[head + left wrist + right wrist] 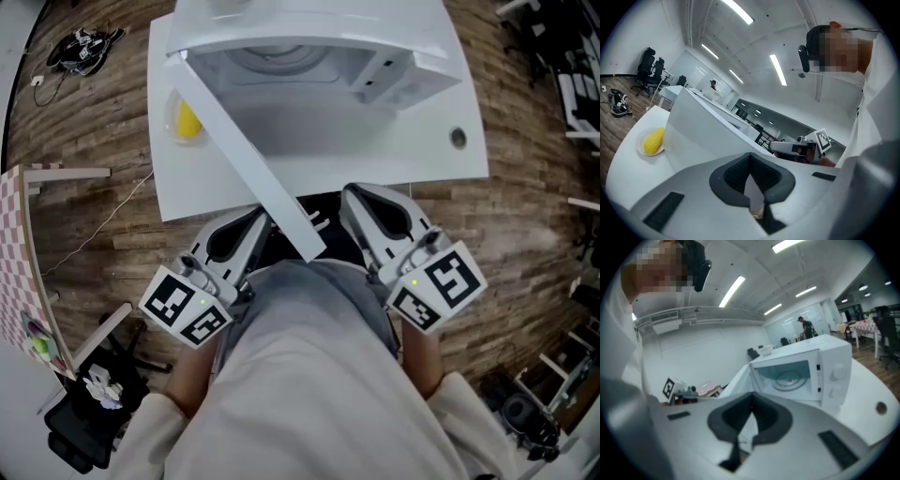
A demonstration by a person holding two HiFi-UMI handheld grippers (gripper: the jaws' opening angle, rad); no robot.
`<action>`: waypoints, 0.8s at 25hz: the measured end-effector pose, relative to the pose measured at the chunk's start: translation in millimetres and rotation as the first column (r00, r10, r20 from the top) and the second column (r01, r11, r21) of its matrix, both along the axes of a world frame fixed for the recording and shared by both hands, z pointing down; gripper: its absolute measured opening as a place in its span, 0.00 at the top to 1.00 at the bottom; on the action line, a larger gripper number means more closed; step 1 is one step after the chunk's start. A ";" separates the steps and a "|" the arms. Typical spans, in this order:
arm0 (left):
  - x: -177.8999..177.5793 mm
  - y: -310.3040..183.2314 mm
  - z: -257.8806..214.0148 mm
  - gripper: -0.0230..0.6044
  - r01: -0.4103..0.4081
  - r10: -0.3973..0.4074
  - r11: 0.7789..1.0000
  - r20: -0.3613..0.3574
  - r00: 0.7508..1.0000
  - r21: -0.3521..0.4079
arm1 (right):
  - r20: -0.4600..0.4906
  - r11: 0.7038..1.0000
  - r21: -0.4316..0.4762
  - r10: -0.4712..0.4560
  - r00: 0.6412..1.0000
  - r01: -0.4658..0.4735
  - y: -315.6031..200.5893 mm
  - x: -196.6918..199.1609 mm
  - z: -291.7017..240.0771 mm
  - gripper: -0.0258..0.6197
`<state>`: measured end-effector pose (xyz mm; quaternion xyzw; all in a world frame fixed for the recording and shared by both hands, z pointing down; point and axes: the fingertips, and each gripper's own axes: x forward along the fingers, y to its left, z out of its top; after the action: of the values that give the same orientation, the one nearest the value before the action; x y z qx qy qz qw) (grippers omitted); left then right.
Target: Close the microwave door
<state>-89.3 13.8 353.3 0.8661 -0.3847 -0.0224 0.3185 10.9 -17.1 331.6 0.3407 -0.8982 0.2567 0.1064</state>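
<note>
Microwave (309, 56) sits at the top centre of the head view on a white table (431, 159), cavity facing the person. Its door (253, 159) hangs wide open, a long white slab running diagonally from the upper left down to the middle of the frame. The door's free edge ends between the two tools. The left gripper (259, 222) and right gripper (353, 197) are low in the frame, close to the person's body. Each has its jaw tips pressed together with nothing caught between them, and neither touches the door. Closing has not begun. A push from closed tips could skid off the smooth panel. Too hard a shove could slam the door or slide the whole oven back. Reaching round the door's left side risks knocking the corn (187, 120).
</note>
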 end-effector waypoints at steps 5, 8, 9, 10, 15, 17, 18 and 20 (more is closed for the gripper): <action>4.4 -4.8 -0.6 0.94 -0.018 0.018 1.000 -0.003 1.000 0.001 | -0.002 1.000 -0.001 0.017 1.000 -0.017 -1.8 5.0 -0.2 0.93; 7.0 -8.6 -1.0 0.94 -0.028 0.028 1.000 -0.007 1.000 0.002 | -0.001 1.000 0.001 0.027 1.000 -0.027 -3.8 7.7 -0.9 0.93; 7.7 -10.0 -0.8 0.94 -0.031 0.031 1.000 -0.009 0.999 0.001 | -0.001 1.000 0.001 0.031 1.000 -0.031 -4.7 8.4 -0.9 0.93; 8.1 -11.3 -0.4 0.94 -0.033 0.033 0.999 -0.012 0.999 0.000 | -0.002 0.999 0.002 0.034 0.999 -0.034 -5.6 9.0 -0.9 0.93; 7.7 -17.2 -0.3 0.94 -0.034 0.034 0.999 -0.015 0.999 0.000 | -0.003 0.999 0.002 0.044 0.999 -0.044 -9.0 11.4 -0.6 0.93; 7.5 -19.2 -0.8 0.94 -0.035 0.035 0.999 -0.015 0.999 0.002 | -0.003 0.999 0.002 0.047 0.999 -0.047 -9.8 12.1 -0.8 0.93; 7.5 -20.2 -1.0 0.94 -0.037 0.037 0.999 -0.014 0.999 0.003 | -0.004 0.999 0.002 0.048 0.999 -0.048 -10.1 12.3 -1.0 0.93; 7.5 -22.3 -1.5 0.94 -0.040 0.040 0.999 -0.012 0.999 0.005 | -0.004 0.999 0.001 0.050 0.999 -0.050 -11.1 12.8 -1.5 0.93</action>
<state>-81.8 -8.5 351.8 0.8743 -0.3651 -0.0222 0.3191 23.7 -28.2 330.0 0.3635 -0.8893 0.2581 0.1016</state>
